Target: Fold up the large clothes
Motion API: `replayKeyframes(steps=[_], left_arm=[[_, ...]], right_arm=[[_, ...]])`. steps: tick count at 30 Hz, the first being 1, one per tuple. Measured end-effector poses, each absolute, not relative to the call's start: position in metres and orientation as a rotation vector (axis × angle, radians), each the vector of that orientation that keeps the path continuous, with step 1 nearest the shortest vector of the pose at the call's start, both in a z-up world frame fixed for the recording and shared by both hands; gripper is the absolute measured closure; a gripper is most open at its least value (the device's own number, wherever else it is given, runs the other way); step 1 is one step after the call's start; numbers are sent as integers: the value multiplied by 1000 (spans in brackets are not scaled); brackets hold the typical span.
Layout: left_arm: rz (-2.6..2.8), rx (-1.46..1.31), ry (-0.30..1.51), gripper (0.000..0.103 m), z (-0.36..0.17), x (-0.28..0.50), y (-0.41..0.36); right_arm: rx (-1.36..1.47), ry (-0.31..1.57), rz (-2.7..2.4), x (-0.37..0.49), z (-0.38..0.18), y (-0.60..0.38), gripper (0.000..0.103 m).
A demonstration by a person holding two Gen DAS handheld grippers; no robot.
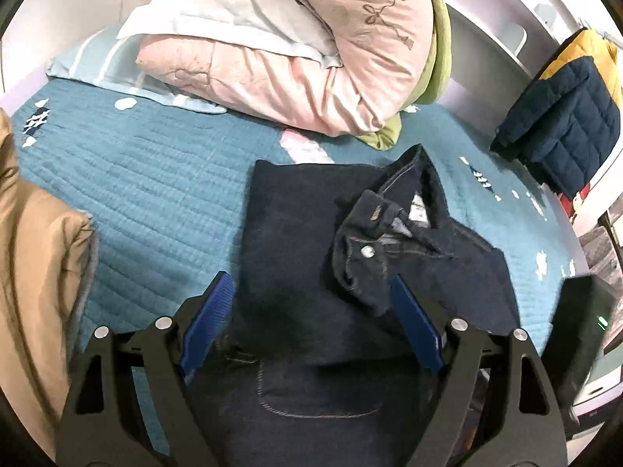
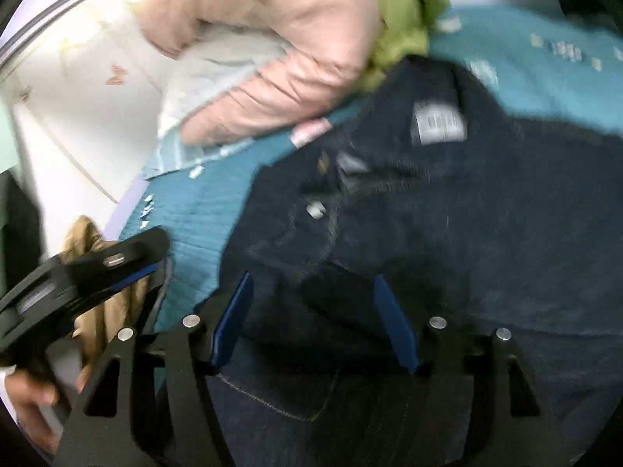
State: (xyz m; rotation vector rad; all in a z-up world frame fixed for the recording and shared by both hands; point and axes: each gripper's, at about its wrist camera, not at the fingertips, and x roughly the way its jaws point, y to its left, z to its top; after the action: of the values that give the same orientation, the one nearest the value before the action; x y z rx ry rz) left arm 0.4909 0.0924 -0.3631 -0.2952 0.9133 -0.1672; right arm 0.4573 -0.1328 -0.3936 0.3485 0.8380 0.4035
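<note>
Dark blue jeans (image 1: 296, 225) lie folded on the teal quilted bed cover (image 1: 155, 194), their waistband with a silver button (image 1: 366, 251) crumpled on top. My left gripper (image 1: 311, 288) is open just above the jeans, blue pads (image 1: 206, 323) on either side of the fabric, holding nothing. In the blurred right wrist view the jeans (image 2: 467, 214) fill the middle, with a white label (image 2: 438, 122). My right gripper (image 2: 311, 284) is open over the jeans and empty. The left gripper's body (image 2: 89, 268) shows at the left there, held by a hand.
A pink quilt (image 1: 311, 58) over a pillow (image 1: 218, 19) and a green blanket (image 1: 440, 70) are piled at the head of the bed. A tan jacket (image 1: 35, 253) lies at the left. A navy and yellow puffer jacket (image 1: 564, 116) hangs at the right.
</note>
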Motion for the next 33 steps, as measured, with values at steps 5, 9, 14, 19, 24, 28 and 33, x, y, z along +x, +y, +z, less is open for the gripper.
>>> replayKeyframes(steps=[5, 9, 14, 19, 24, 28, 33], left_arm=[[-240, -295, 925, 19, -360, 506, 61], [-319, -273, 985, 19, -375, 523, 23], [-342, -232, 1122, 19, -415, 543, -11], [-348, -173, 1165, 16, -431, 552, -22], [-402, -241, 1139, 16, -404, 553, -7], [-360, -287, 1043, 15, -370, 575, 36], [-172, -293, 1142, 15, -381, 636, 95]], right_arm=[[374, 805, 257, 446, -386, -186, 41], [444, 853, 108, 446, -403, -249, 44], [527, 950, 65, 449, -434, -292, 47], [514, 968, 74, 451, -447, -295, 46], [542, 943, 116, 449, -421, -301, 46], [534, 900, 113, 459, -396, -324, 46], [542, 947, 33, 498, -399, -365, 45]])
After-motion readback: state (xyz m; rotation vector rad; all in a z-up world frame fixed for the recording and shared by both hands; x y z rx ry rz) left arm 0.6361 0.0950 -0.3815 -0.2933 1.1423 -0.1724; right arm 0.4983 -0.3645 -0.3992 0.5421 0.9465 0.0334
